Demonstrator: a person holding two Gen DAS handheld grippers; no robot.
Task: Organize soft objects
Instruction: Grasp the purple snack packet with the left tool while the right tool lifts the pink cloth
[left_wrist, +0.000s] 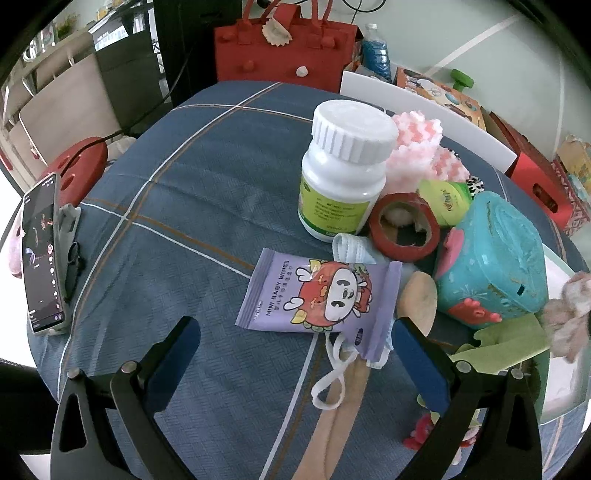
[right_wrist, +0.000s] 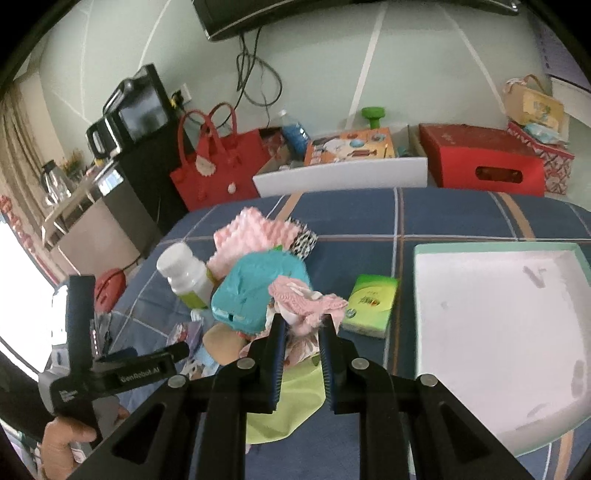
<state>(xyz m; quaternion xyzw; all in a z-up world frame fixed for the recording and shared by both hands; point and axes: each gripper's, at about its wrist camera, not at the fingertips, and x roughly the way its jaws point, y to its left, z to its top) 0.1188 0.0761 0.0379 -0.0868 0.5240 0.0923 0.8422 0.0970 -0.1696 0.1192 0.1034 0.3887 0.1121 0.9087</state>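
Pale green wall (right_wrist: 332, 66), bright side window (right_wrist: 14, 266)

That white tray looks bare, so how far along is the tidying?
Just starting. The tray holds nothing yet. The right tongs are shut on a pink cloth, lifted off the pile. The left tongs hang open above the wipes. The mask and pink sponge remain.

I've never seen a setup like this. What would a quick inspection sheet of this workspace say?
Surface: blue checked cloth over the table.
Job's things: pink lacy cloth pinched in the right gripper; empty white tray to its right; pink knitted piece; face mask.
Clutter: white bottle, red tape roll, teal toy tub, baby wipes pack, green tissue pack.
Grippers: left gripper open, empty.
Cables: black cords on wall.
Surroundings: red bag, phone on stand.
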